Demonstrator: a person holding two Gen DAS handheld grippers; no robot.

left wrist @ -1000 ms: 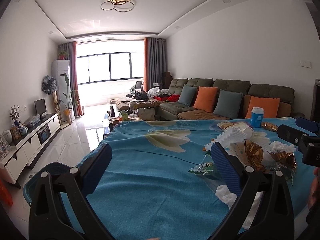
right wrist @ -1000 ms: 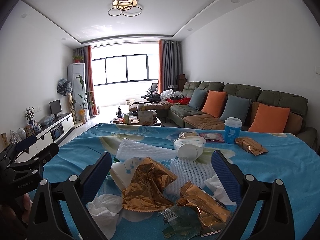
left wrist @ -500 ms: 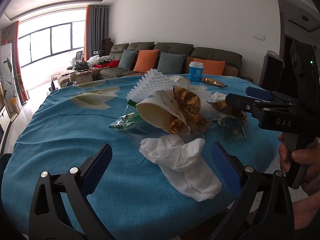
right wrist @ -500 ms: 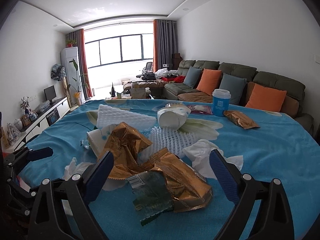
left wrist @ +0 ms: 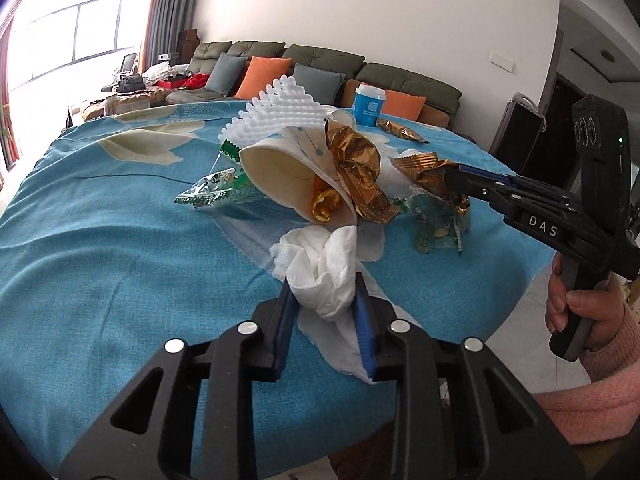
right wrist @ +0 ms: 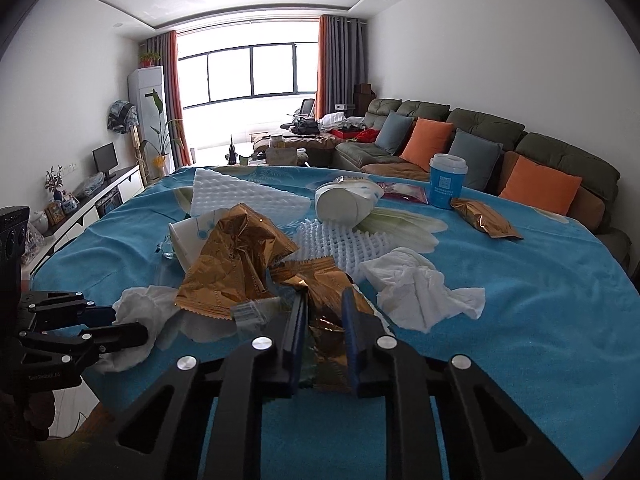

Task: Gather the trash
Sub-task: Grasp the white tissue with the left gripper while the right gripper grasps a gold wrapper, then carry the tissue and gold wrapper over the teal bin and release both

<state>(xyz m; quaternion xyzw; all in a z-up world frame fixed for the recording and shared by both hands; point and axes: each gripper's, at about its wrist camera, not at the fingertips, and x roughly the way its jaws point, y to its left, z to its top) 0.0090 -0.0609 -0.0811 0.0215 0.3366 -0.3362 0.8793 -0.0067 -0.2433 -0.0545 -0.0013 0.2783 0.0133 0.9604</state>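
Observation:
A heap of trash lies on the blue tablecloth [left wrist: 100, 240]. My left gripper [left wrist: 322, 284] is shut on a crumpled white tissue [left wrist: 320, 260] at the table's near edge; it also shows at the left of the right wrist view [right wrist: 136, 312]. My right gripper [right wrist: 323, 300] is shut on a gold foil wrapper [right wrist: 326, 320] at the front of the heap; in the left wrist view its fingers [left wrist: 464, 180] pinch that wrapper [left wrist: 424, 168]. A tipped paper cup [left wrist: 288, 176], a larger gold wrapper [right wrist: 236, 264] and white foam netting [right wrist: 240, 196] lie behind.
A second tissue [right wrist: 416, 292], an overturned white cup [right wrist: 344, 204], a blue coffee cup [right wrist: 446, 180] and a gold packet [right wrist: 484, 220] lie farther back. A green clear wrapper [left wrist: 212, 192] lies left of the heap. A sofa [right wrist: 520, 152] stands beyond the table.
Both grippers went from wide open to shut: the left closed on the white tissue, the right on the gold wrapper. Both cameras moved in closer and lower to the heap.

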